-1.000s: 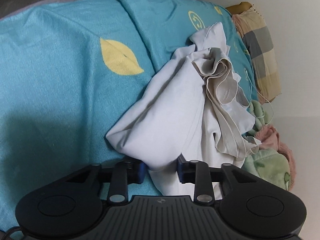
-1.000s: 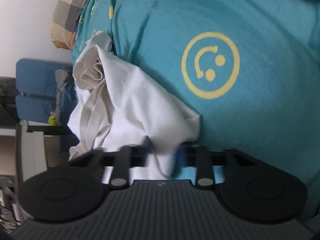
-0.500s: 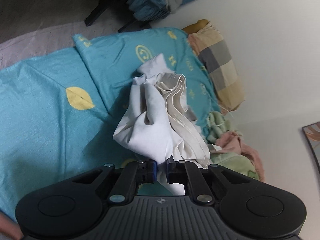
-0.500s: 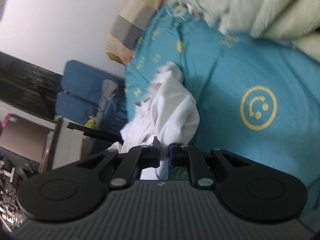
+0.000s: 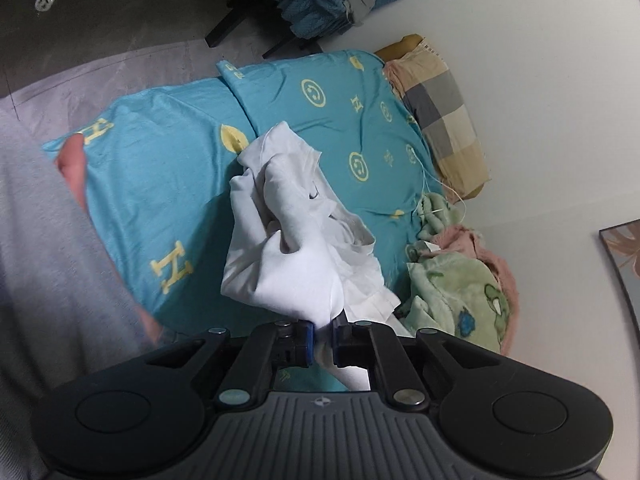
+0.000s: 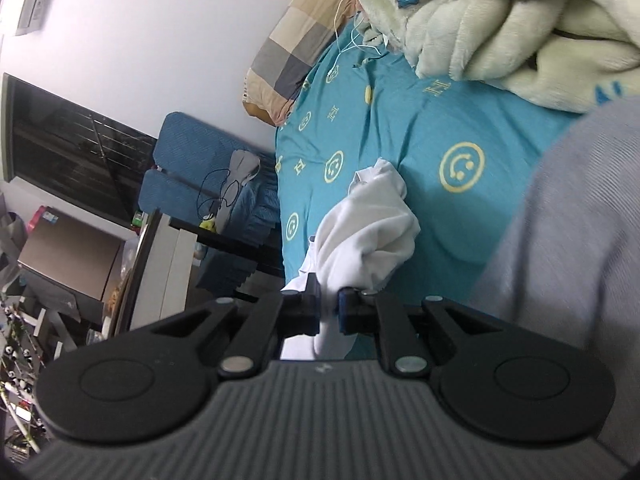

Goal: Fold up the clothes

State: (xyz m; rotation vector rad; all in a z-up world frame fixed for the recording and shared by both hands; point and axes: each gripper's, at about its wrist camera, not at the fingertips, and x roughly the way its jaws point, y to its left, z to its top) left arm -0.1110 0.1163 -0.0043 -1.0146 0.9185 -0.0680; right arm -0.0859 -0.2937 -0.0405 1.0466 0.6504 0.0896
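Observation:
A crumpled white garment (image 5: 292, 232) with a small dark logo hangs in a bunch above the teal bed sheet (image 5: 168, 168). My left gripper (image 5: 323, 339) is shut on one pinched edge of it. From the right wrist view the same white garment (image 6: 368, 232) trails down from my right gripper (image 6: 329, 311), which is shut on another edge. Both grips are lifted well above the bed. The garment's lower end still seems to reach the sheet.
A checked pillow (image 5: 440, 116) lies at the head of the bed by the white wall. A green plush blanket (image 5: 460, 292) is heaped at the bed's side. A person's grey sleeve (image 5: 48, 264) fills the left. A blue chair (image 6: 192, 184) and a desk stand beside the bed.
Both grippers shut on the white garment and rose high above the bed, pulling it up from a flat heap into a hanging bunch. The person's grey sleeve has come into view.

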